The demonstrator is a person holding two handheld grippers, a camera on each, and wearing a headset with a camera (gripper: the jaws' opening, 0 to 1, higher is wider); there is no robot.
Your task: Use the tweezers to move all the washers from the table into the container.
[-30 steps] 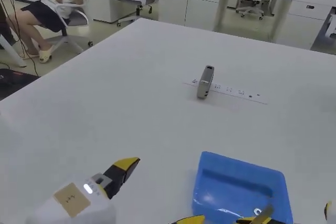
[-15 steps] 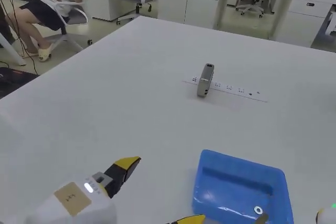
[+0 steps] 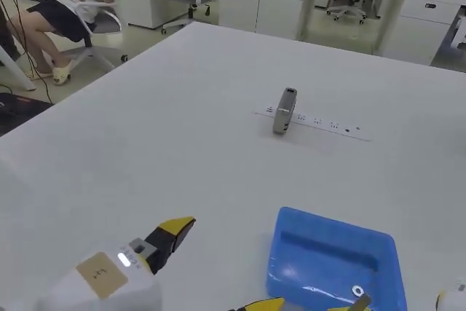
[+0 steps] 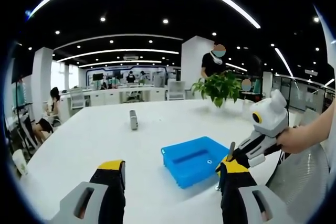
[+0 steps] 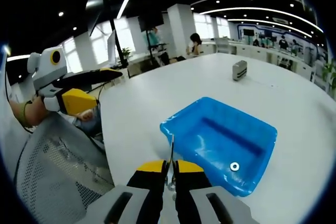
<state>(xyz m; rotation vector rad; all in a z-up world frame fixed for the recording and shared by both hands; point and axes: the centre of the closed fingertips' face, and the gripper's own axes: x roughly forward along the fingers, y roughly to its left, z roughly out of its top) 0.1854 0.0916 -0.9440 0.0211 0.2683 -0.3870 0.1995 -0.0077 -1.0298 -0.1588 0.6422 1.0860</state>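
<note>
A blue container (image 3: pixel 320 260) sits near the table's front edge with one small washer (image 3: pixel 357 291) lying in it. My right gripper (image 5: pixel 169 167) is shut on the tweezers (image 5: pixel 171 150), whose tip hovers over the near rim of the container (image 5: pixel 210 129), short of the washer (image 5: pixel 234 167). In the head view the tweezers' tip (image 3: pixel 358 301) pokes in just below the washer. My left gripper (image 4: pixel 172 174) is open and holds nothing, left of the container (image 4: pixel 184 160); its yellow jaws flank the container's left side in the head view (image 3: pixel 218 267).
A small grey metal block (image 3: pixel 284 112) stands on a flush socket strip (image 3: pixel 324 124) in the middle of the white table. A person sits on a chair (image 3: pixel 80 5) at the far left. Desks and office chairs line the back. A mesh chair (image 5: pixel 52 177) is close by.
The tweezers have drawn back toward the lower right, and the washer now lies loose in the container. The left gripper has stayed put.
</note>
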